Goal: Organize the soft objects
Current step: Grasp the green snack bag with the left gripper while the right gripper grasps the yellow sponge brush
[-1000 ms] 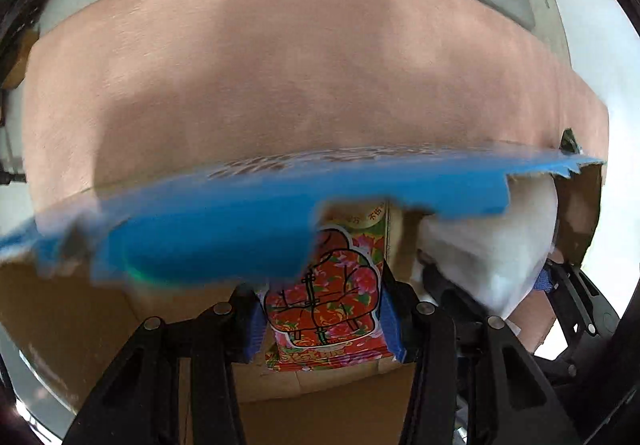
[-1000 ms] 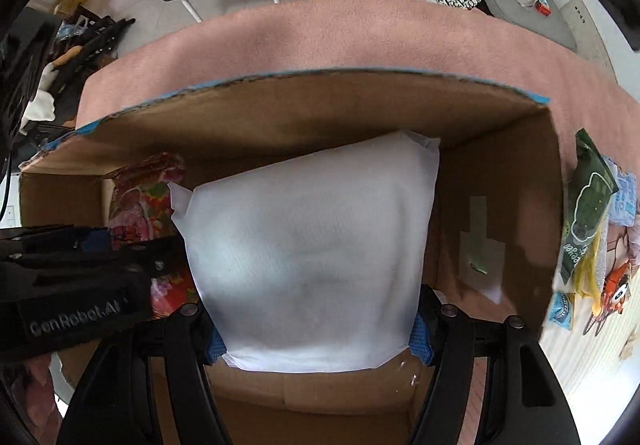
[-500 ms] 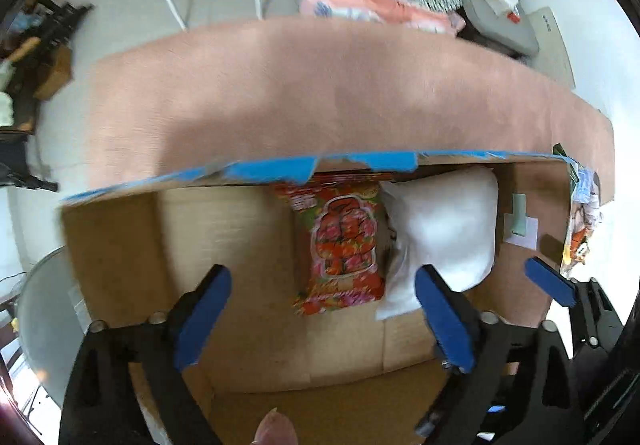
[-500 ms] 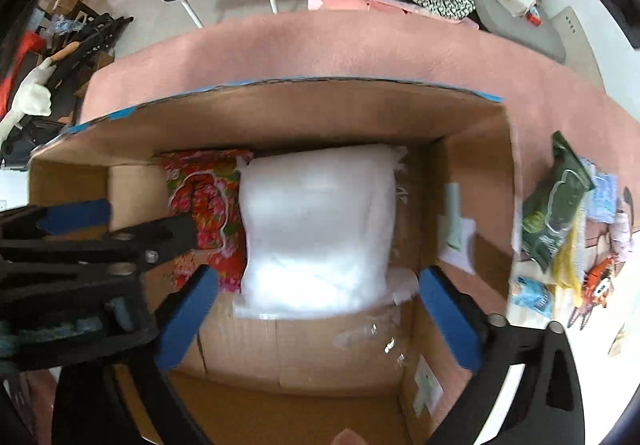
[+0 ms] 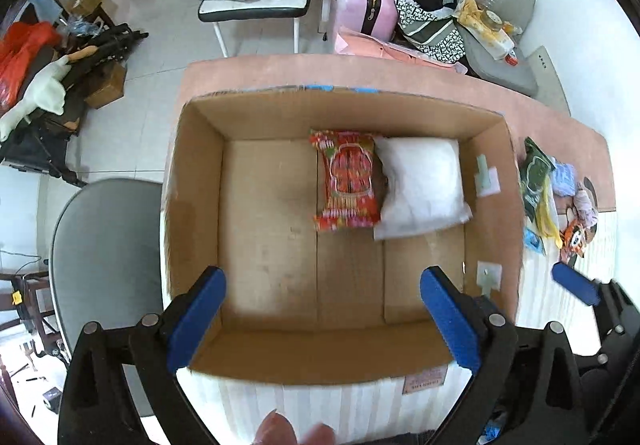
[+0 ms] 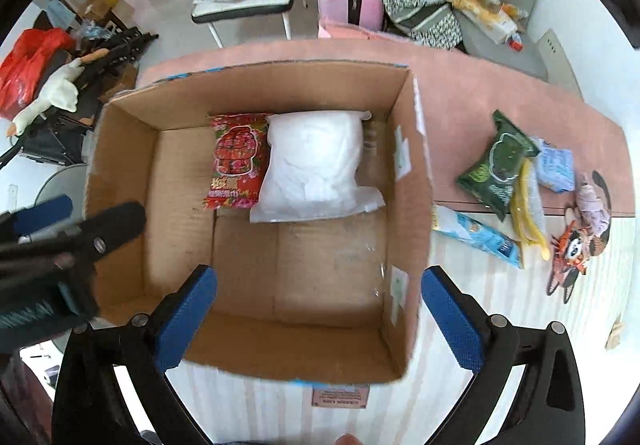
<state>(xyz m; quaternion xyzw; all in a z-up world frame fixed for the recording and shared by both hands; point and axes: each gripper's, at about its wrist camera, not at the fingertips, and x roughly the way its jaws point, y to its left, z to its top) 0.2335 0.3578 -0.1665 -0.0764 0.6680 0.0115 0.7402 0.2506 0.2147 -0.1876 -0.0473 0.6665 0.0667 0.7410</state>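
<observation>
Both claws, left claw (image 5: 322, 319) and right claw (image 6: 318, 319), have just opened and hang empty over the cardboard box (image 6: 416, 181), so the slippery green packet (image 6: 498, 163) on the surface (image 6: 480, 101) may slide away if pinched off-centre.

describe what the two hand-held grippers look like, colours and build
Both look the same. The left hand-held gripper and the right hand-held gripper each have black plastic linkage arms joined by round silver pivot pins, ending in flat rectangular fingers faced with bright blue, finely dimpled pads. No cables, lettering or sleeves can be made out.
</observation>
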